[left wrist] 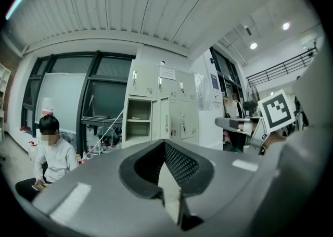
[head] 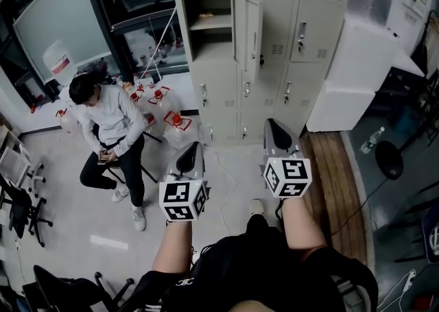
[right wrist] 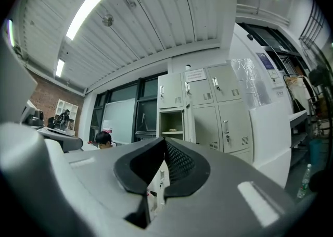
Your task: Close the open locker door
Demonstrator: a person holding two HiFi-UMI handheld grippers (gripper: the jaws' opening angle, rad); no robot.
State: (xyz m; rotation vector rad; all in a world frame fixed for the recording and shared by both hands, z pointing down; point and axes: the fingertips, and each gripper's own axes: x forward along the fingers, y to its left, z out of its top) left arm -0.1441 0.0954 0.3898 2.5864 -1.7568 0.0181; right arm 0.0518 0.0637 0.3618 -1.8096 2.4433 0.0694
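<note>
**A:** The claws first: how do they stand?

**B:** The left claw (head: 191, 153) and the right claw (head: 276, 131) each have their jaws pressed together, with nothing held. They are held out level, side by side. Both point toward a bank of lockers and are well apart from it.

**A:** And the locker door?

**B:** The locker door (head: 252, 28) stands swung out from the grey lockers (head: 219, 105), in the second row from the top. It is hinged on its right side and turned nearly edge-on to the head view. Just left of it is the open compartment (head: 209, 43), with one shelf (head: 210, 22) across it. The other doors (head: 307, 33) in view are shut.

**A:** What lies around the lockers?

**B:** A white cabinet (head: 357, 64) stands against their right side. To the left, on the pale floor (head: 82, 221), are clear jugs with red caps (head: 176, 119). Near them a seated person (head: 113, 122) in a light top bends over something held in both hands. A white cable (head: 227, 187) trails across the floor, between the two claws in the head view.
</note>
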